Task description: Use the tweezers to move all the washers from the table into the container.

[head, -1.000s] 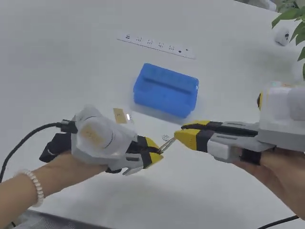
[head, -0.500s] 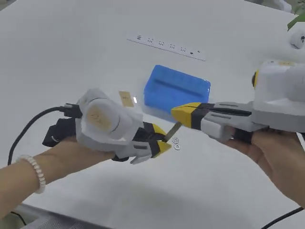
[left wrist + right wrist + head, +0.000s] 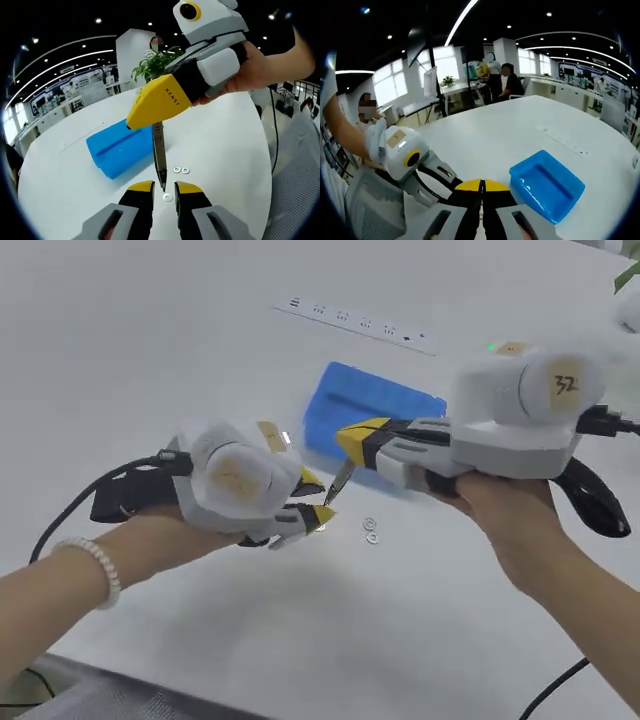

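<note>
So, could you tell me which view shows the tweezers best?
The left gripper view: the tweezers hang full length from the right gripper, tip near a washer. The head view shows them small, blurred; the right gripper view, an edge-on sliver.

Overall: bright, even indoor light from above.
Table: white and nearly washed out in the head view; the shadows on it are faint and soft-edged.
Blur: the head view is smeared, most on the container and the right claw.
Sources: ceiling spots and a long strip against a dark ceiling; the windows glare white.
Focus: tweezers crisp in the left gripper view; far background soft.
Distortion: both gripper views are fisheye; straight lines bow, and detail stretches and dims toward the edges.
</note>
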The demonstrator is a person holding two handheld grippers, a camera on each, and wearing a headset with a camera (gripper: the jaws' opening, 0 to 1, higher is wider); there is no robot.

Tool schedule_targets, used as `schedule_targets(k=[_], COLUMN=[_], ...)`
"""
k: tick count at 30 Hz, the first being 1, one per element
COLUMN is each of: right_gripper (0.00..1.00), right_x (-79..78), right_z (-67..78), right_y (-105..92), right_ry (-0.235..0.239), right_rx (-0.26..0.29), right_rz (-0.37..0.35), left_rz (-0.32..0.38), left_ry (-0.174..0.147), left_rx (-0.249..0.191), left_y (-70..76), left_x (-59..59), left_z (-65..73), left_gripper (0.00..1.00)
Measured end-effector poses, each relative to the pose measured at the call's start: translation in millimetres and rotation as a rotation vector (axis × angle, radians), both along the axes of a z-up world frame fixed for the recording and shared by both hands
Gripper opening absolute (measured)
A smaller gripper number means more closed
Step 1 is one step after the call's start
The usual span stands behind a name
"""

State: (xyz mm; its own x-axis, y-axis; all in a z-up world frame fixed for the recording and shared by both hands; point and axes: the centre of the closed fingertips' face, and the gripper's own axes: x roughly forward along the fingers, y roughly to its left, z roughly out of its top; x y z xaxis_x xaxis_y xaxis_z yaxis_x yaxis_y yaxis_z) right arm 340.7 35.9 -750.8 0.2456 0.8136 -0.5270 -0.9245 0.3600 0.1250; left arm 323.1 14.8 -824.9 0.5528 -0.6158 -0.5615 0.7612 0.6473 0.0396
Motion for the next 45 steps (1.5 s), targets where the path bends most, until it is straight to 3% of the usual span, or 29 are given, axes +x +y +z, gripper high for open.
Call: schedule_targets(k=[4, 8, 15, 28, 33, 39, 45], right_gripper=[0.00, 0.00, 0.00, 0.00, 0.00, 0.00, 0.00], right_x=[0.6, 1.1, -0.6, 1.0, -2.1, -6.5, -12.4], right_z=[-9.9, -14.5, -18.7, -22.2, -26.7, -27.0, -27.4], right_y=[-1.0, -2.8, -1.3, -0.7, 0.2, 0.1, -2.9], right_ry=[-0.025, -0.032, -0.026, -0.069, -0.057, -0.090, -0.080], right_rx=[-0.025, -0.038, -0.035, -0.064, -0.073, -0.093, -0.083], right_rz=[0.013, 0.023, 0.035, 0.065, 0.079, 0.101, 0.107], left_rz=[0.016, 0.005, -0.009, -0.033, -0.032, -0.042, -0.071], left_ry=[0.017, 0.035, 0.038, 0.047, 0.051, 0.052, 0.047], left_rx=[-0.019, -0.034, -0.031, -0.010, -0.011, 0.002, 0.022], left_y=[8.7, 8.0, 5.9, 2.4, 2.0, 2.6, -0.6], left_x=[-1.1, -1.0, 2.4, 4.2, 3.9, 2.4, 1.1], left_z=[-0.4, -1.9, -2.5, -9.5, -11.9, -15.7, -20.2], left_gripper=[0.20, 0.25, 0.23, 0.20, 0.20, 0.20, 0.20])
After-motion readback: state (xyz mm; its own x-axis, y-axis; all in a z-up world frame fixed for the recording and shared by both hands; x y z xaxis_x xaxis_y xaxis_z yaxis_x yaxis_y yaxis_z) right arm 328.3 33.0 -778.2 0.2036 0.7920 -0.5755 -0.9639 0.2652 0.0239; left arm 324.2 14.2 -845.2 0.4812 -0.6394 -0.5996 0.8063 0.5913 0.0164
